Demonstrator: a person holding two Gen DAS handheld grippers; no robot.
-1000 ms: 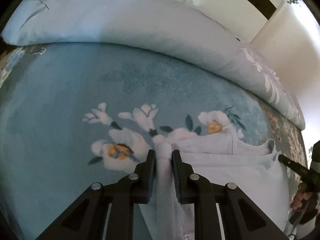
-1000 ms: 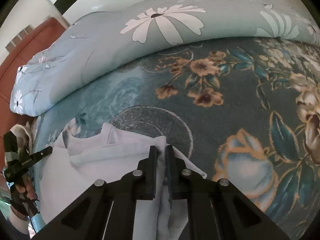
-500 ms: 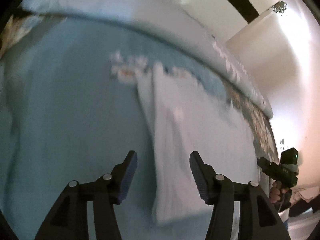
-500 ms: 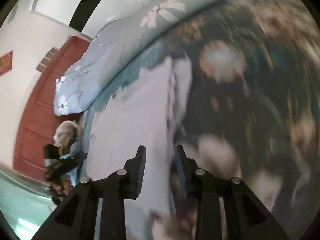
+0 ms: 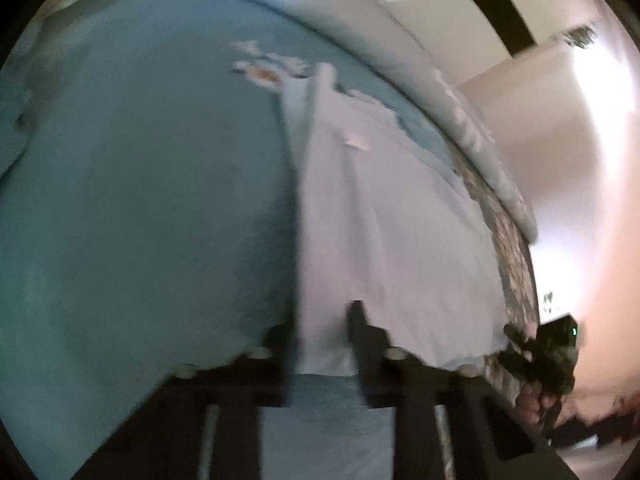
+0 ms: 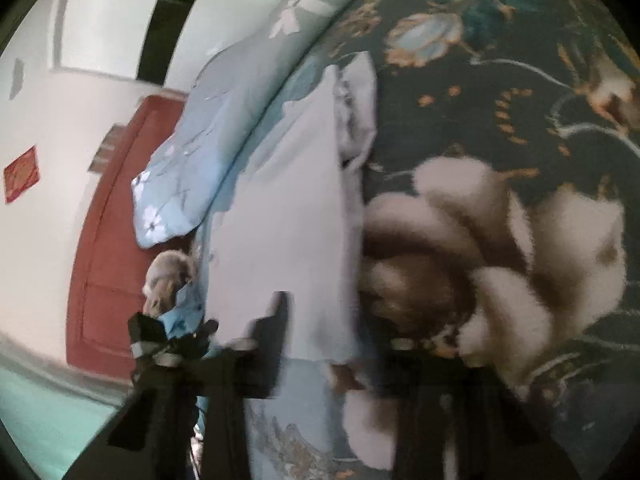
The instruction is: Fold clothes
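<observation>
Bed (image 5: 140, 200): pale garment (image 5: 380, 220) folded lengthwise, cross-fold remaining; left tool (image 5: 322, 320), right tool (image 6: 320, 320) closing, seemingly on its hem.

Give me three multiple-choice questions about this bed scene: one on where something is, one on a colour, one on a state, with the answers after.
1. Where does the rolled quilt lie?
A. Beyond the garment, along the bed's far side
B. On top of the garment
C. On the floor

2. What colour is the door?
A. White
B. Reddish brown
C. Black

3. How is the pale garment?
A. Bunched in a ball
B. Hanging in the air
C. Laid out in a long strip on the blanket

Answers:
1 A: the quilt runs behind the garment's far end.
2 B: the right wrist view shows a reddish-brown door.
3 C: it stretches flat across the floral blanket.
</observation>
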